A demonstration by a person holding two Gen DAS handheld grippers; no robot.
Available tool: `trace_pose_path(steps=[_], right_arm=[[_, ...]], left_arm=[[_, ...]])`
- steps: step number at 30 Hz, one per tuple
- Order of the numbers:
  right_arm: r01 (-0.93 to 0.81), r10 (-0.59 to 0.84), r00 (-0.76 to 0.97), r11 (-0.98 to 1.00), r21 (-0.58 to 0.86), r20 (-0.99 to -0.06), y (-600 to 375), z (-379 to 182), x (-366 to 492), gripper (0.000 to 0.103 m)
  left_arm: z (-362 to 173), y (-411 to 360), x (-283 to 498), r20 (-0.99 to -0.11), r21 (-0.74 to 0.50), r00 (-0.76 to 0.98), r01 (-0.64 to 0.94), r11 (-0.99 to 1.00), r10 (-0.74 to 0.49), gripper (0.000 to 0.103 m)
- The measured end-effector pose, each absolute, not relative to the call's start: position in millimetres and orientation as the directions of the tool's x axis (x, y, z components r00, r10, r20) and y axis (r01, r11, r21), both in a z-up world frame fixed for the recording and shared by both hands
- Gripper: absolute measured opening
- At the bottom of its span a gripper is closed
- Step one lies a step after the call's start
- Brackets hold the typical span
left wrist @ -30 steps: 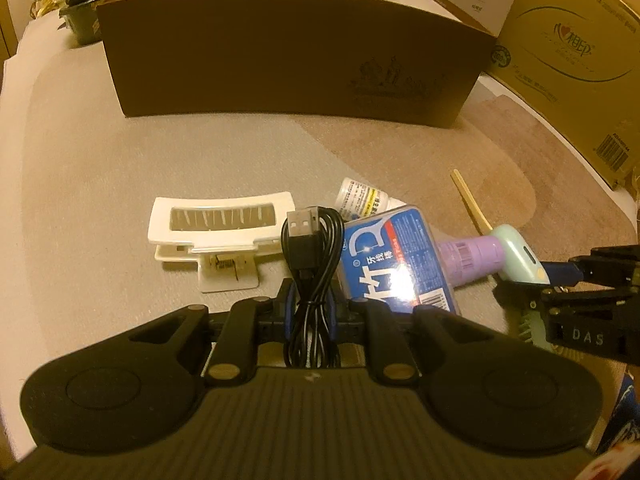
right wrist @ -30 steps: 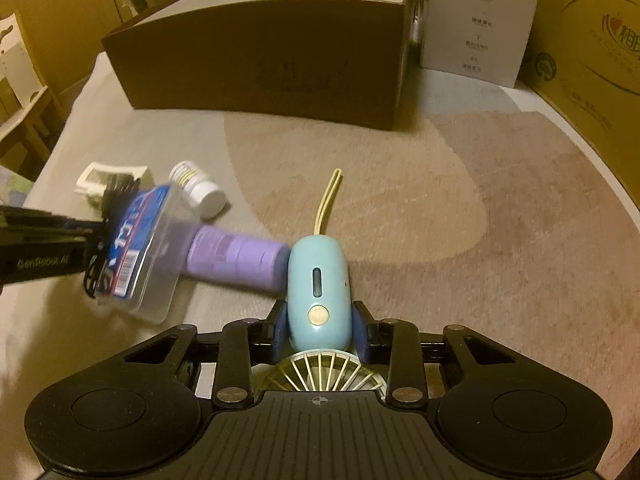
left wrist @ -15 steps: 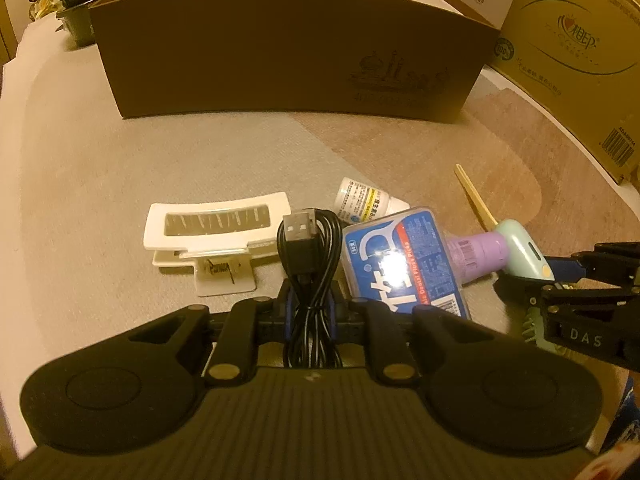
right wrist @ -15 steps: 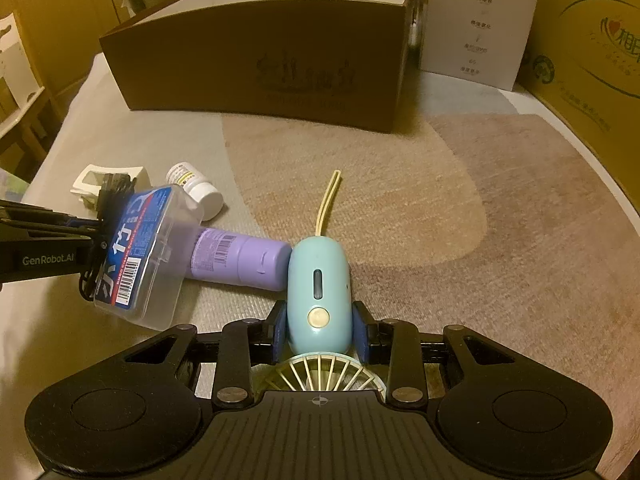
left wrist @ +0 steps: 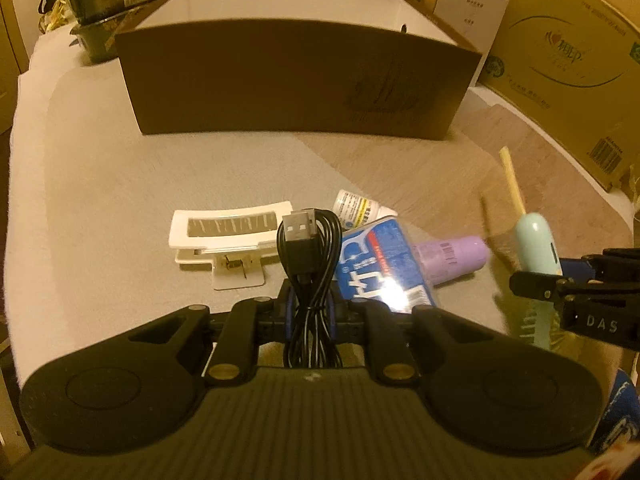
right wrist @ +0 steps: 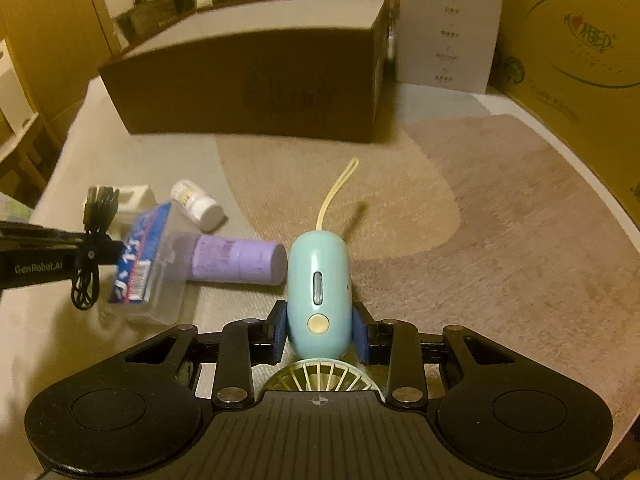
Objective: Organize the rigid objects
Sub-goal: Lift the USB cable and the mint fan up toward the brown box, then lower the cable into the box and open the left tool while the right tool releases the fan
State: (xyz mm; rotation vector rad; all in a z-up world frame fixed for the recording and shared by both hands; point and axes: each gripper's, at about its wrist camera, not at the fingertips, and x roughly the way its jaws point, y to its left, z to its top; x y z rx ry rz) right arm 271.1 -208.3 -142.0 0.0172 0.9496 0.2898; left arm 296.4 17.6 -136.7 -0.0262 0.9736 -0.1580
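Fingers of the left gripper (left wrist: 309, 300) pinch a bundled black USB cable (left wrist: 309, 248), plug end up, with no gap showing between pads and cord. Right gripper (right wrist: 320, 330) has its blue pads clamped on both sides of a mint-green handheld fan (right wrist: 319, 288); fan grille sits below the jaws, yellow wrist strap (right wrist: 334, 196) trails forward over the mat.

Readable writing: "GenRobot.AI" on the left gripper's side, seen only from the right wrist view; "DAS" on the right gripper's side, seen only from the left wrist view. Blue-and-white label on the clear plastic case (left wrist: 382, 264) carries characters too blurred to read. Small print on the white bottle (left wrist: 356, 210) and the lilac tube (left wrist: 452, 258) is not legible.

Counts on the mat, near the grippers: one clear case, one lilac tube lying on its side, one small white bottle lying on its side, one white hair clip (left wrist: 228, 236). Case overlaps the tube's end; bottle lies just beyond the case; clip sits just left of the cable.

View differences: left wrist shows the clip's whole face and teeth; right wrist shows only a corner of it behind the cable. Right wrist shows the fan's button and slot; left wrist shows the fan edge-on.

Farther back: one open brown cardboard box (left wrist: 296, 80) with a dark printed emblem. Beyond, a white printed carton (right wrist: 450, 28) and a large tan carton (left wrist: 560, 60) with a red heart logo and barcode
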Motion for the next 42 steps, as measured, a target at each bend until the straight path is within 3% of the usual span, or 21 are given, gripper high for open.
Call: trace_pose_path(steps=[24,42], right_arm=[[-0.269,0.32,0.655,0.945,0.184,-0.685,-206,-71,225,0.033],[-0.342,0.398,0.689,0.915,0.212,-0.606,-205,-16,263,0.033]], left_arm=[[-69,32,235,-0.73,-0.085,0.669,0.112,0.99,-0.138,0.014],[-13,47,277,-0.647,-0.017,0.754,0.133,0.991,-0.113,0.014]])
